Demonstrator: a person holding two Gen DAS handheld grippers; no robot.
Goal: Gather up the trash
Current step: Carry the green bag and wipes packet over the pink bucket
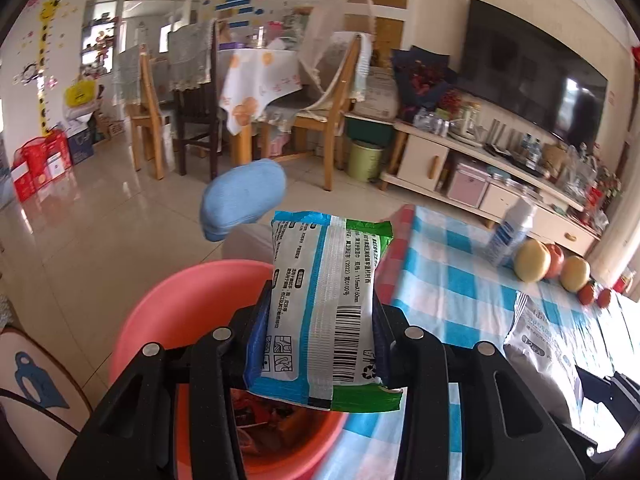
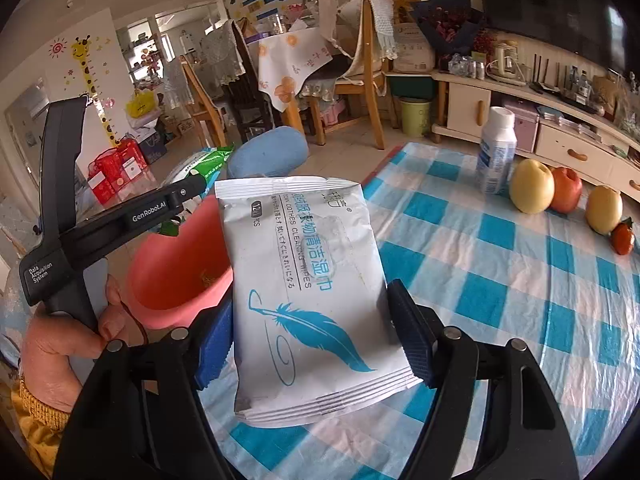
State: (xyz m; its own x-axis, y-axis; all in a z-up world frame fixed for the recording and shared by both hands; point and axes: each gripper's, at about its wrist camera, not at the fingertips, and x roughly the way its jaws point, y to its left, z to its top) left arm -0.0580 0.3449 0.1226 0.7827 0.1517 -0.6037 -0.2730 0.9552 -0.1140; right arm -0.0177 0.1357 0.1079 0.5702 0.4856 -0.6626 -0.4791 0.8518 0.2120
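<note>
Left tool point(image 1: 322, 320): closed on one green-and-blue printed packet point(image 1: 326, 304), barcode side facing the camera, held above one pink plastic bin point(image 1: 168, 300) that stands on the floor just beside the counter point(image 1: 460, 280). The bin holds dark reddish scraps; their count cannot be told. Right tool point(image 2: 310, 334): closed on one white wet-wipes packet point(image 2: 308, 288) with a blue feather print, gripped at its lower half and held over the blue-and-white checked cloth of the counter point(image 2: 500, 280), near the edge next to the pink plastic bin point(image 2: 176, 280). From the right wrist view, the left tool point(image 2: 192, 190) appears at the left with the green-and-blue printed packet point(image 2: 204, 164) at its tip, and the person's left hand point(image 2: 68, 344) wraps its handle. On the counter, well apart from both tools: one white plastic bottle point(image 2: 496, 152) standing upright, two yellow pears point(image 2: 532, 186), one red apple point(image 2: 566, 190) between them, and small orange-red fruits point(image 2: 624, 238), two countable in the left wrist view. One blue cushioned stool point(image 2: 268, 152) stands beyond the bin.
</note>
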